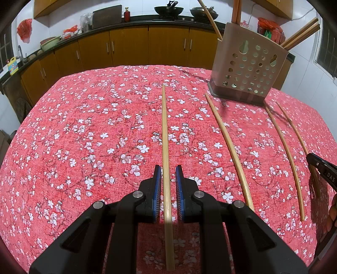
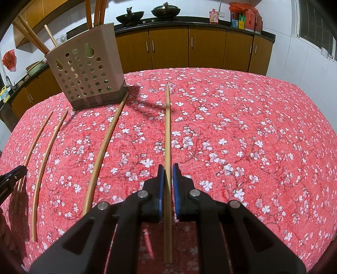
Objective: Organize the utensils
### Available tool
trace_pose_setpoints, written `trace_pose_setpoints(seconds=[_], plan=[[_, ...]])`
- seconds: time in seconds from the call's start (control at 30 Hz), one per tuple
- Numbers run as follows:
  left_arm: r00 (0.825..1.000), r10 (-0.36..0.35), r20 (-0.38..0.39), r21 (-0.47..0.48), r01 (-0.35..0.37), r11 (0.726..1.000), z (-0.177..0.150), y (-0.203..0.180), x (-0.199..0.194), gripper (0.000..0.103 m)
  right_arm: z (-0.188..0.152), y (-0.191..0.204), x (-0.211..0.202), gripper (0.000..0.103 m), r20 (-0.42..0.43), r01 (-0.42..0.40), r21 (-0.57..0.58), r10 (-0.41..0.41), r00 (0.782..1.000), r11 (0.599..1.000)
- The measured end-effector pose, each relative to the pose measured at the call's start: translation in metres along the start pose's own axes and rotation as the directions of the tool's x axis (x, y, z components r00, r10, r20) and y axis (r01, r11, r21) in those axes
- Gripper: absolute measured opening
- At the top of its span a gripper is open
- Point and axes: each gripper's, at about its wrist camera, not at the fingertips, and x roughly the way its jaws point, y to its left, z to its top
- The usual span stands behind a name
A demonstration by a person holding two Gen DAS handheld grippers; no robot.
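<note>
1. Between my right jaws, a pale wooden chopstick, the fourth chopstick [image 2: 167, 134], runs straight ahead over the cloth. These jaws are closed on it near its near end, with blue pads on both sides.
2. My left jaws straddle the first chopstick [image 1: 165, 134] in the same way. They are nearly closed. A thin strip of cloth shows between the stick and one pad, so I cannot tell whether it is truly pinched.
3. Two more sticks lie flat between those two. They are the second chopstick [image 1: 229, 147] and the third chopstick [image 1: 284, 156], and all four run roughly side by side.
4. The far tip of each middle stick ends just beside a lower corner of the chopstick holder [image 1: 248, 69].
5. This holder is a beige plastic box with round holes, standing upright toward the far side of the worktop.
6. Several upright chopsticks [image 2: 94, 12] already stand in the holder, leaning out past its rim.
7. A red tablecloth [image 1: 84, 126] with white blossoms covers the whole worktop.
8. In each wrist view, the black tip of my other jaws shows at the frame edge, over the outermost stick.
9. Beyond the worktop, brown cabinets [image 1: 128, 46] carry a dark kitchen counter, and two woks [image 1: 168, 10] sit on it.
</note>
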Motion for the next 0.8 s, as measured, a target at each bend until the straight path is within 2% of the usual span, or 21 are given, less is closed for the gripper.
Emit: trace_pose_setpoints(seconds=[0.8], plan=[[1.0,0.002,0.0,-0.005,-0.002,1.0,0.0003,0.0,-0.0004,0.016,0.0011,-0.0014,-0.0008,0.01,-0.002,-0.002,0.002,0.002,1.0,1.0]])
